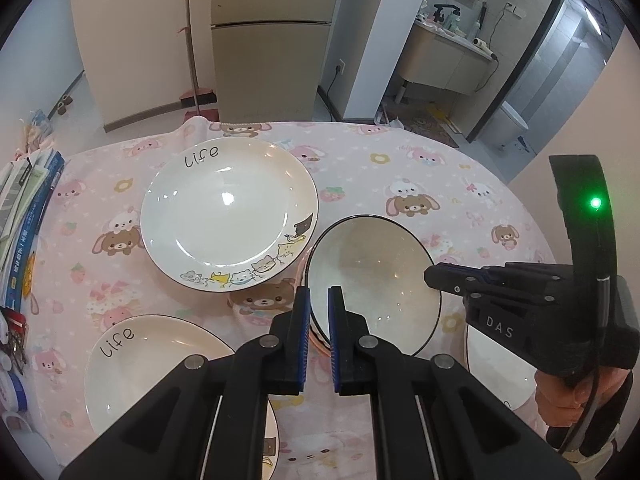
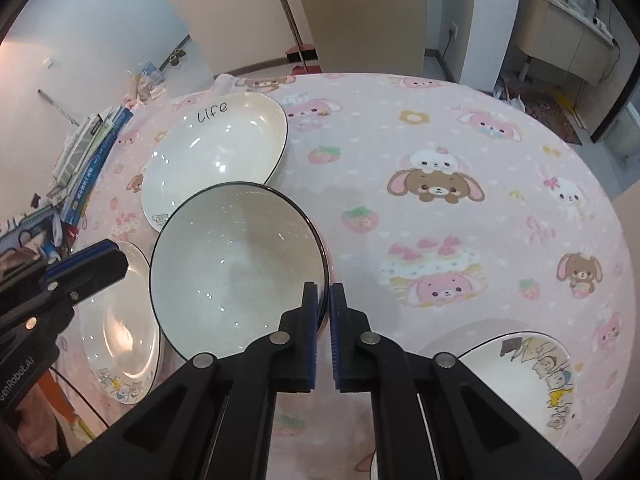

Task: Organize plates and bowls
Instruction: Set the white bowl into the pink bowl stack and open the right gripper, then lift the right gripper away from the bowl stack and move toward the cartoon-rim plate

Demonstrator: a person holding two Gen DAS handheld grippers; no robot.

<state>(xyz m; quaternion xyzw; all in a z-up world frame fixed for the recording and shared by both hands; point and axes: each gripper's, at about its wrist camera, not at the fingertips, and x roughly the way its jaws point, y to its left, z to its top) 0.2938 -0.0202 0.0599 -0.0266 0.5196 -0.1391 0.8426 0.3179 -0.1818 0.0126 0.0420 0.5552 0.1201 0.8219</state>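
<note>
A round worktop under a pink cartoon tablecloth [image 2: 440, 140] fills both views, with a tall fridge [image 1: 272, 40] and a broom [image 1: 196, 80] against the wall beyond it.

A dark-rimmed white bowl [image 2: 236, 268] sits near the middle, apparently on top of other bowls. The right hand-held gripper [image 2: 324, 300] is clamped on its rim, so the bowl lies ahead and to the left of those fingers. The left hand-held gripper [image 1: 319, 304] has its fingers drawn together on nothing. In the right wrist view its tip hangs just short of the bowl's opposite edge.

3 plates ring the bowl. 1 marked "Life" [image 1: 228, 216] lies ahead and to the left of the left hand-held gripper. A 2nd "Life" plate [image 1: 152, 380] lies partly beneath that gripper. A 3rd plate with animal drawings [image 2: 528, 376] sits just to the right of the right hand-held gripper.

A stack of books [image 1: 28, 208] lines the worktop's far left edge.
</note>
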